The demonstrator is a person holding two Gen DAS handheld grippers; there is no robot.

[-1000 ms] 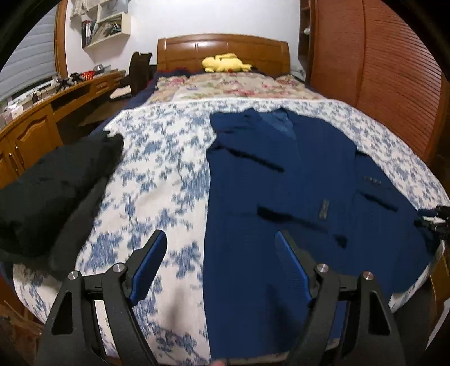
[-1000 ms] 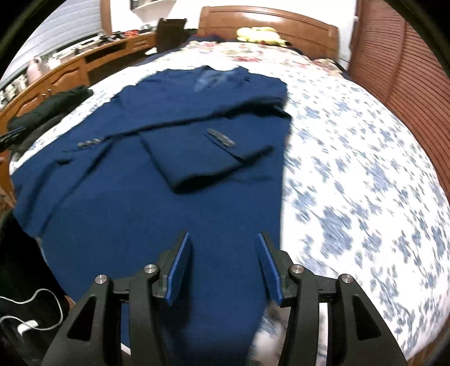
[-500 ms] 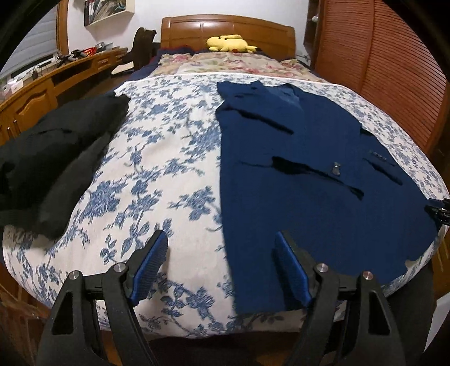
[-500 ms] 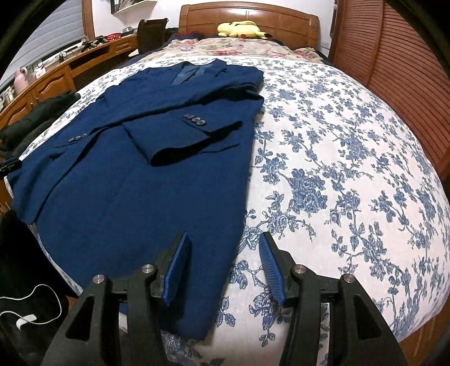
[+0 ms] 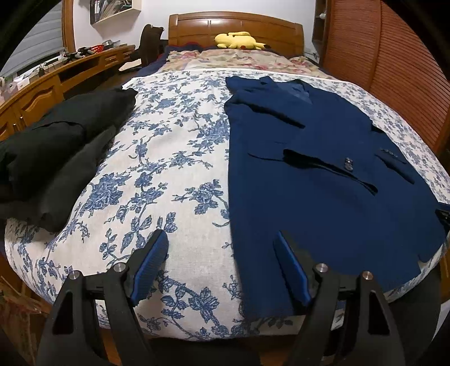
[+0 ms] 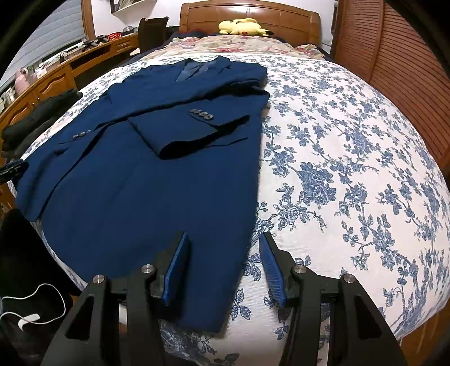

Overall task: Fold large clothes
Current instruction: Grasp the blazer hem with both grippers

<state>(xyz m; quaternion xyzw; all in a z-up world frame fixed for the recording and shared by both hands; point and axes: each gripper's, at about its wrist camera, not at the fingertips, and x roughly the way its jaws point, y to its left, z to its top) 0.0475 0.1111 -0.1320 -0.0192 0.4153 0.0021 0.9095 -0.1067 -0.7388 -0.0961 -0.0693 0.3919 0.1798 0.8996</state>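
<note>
A navy blue suit jacket [image 5: 323, 180] lies flat on the floral bedspread [image 5: 174, 169], collar toward the headboard, both sleeves folded across its front. In the right wrist view the jacket [image 6: 146, 183] fills the left half, one buttoned cuff on top. My left gripper [image 5: 220, 250] is open and empty above the jacket's left hem corner near the foot of the bed. My right gripper [image 6: 223, 247] is open and empty over the jacket's right hem edge.
A black garment [image 5: 56, 149] lies piled at the bed's left edge. A yellow plush toy [image 5: 239, 40] sits by the wooden headboard [image 5: 233, 25]. A wooden desk [image 5: 56, 78] runs along the left wall, wooden slatted doors [image 5: 393, 56] along the right.
Both grippers have drawn back toward the foot of the bed and stayed open. The jacket's hem now shows whole in both views, lying still.
</note>
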